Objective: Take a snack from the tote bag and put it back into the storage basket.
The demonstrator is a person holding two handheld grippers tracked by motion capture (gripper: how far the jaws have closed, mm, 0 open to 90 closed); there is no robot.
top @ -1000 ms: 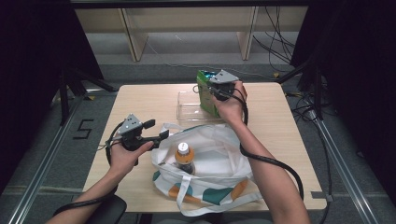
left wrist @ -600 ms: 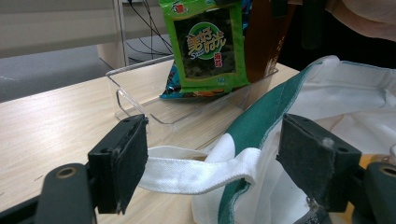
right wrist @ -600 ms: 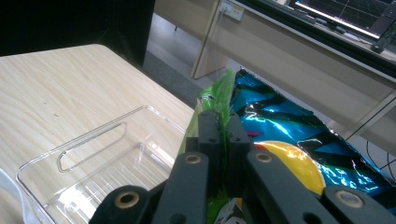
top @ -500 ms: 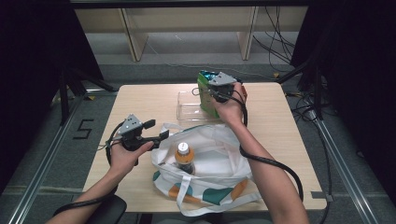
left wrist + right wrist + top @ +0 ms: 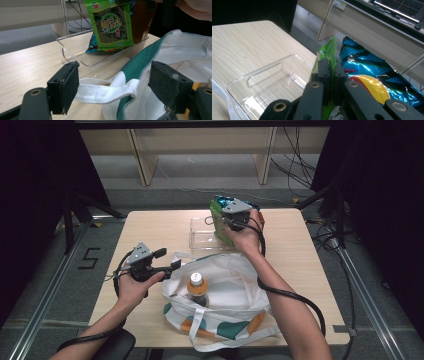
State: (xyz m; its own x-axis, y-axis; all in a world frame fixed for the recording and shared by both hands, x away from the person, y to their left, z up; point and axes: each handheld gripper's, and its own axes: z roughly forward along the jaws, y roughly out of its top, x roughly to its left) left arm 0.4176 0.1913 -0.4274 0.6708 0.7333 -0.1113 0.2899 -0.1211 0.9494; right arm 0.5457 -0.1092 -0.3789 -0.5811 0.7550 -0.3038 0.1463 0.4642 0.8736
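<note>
Nearest the person, the white cloth tote bag with green and orange patches (image 5: 220, 307) lies open on the pale wooden desk (image 5: 150, 227). An orange-capped drink bottle (image 5: 197, 287) stands inside it, not yet taken out. The left gripper (image 5: 167, 260) hangs at the bag's left rim, its jaws spread wide. In the left gripper view the bag's white webbing handle (image 5: 105, 91) runs between the pads, and one end seems to touch the left pad, but nothing is clamped.

Farther back, the clear plastic tray (image 5: 202, 232) sits on the desk just beyond the bag. The right gripper (image 5: 225, 220) is clenched on the top edge of the green seaweed snack packet (image 5: 111, 25), holding it upright at the tray's right end. Beside it stands a shiny blue foil snack bag (image 5: 372, 75), touching or almost touching the packet.

My judgement: unpacking the bag into the tray is well under way. One snack bag is in, and the green packet is being set down. What remains is letting go of the packet and moving the bottle.
</note>
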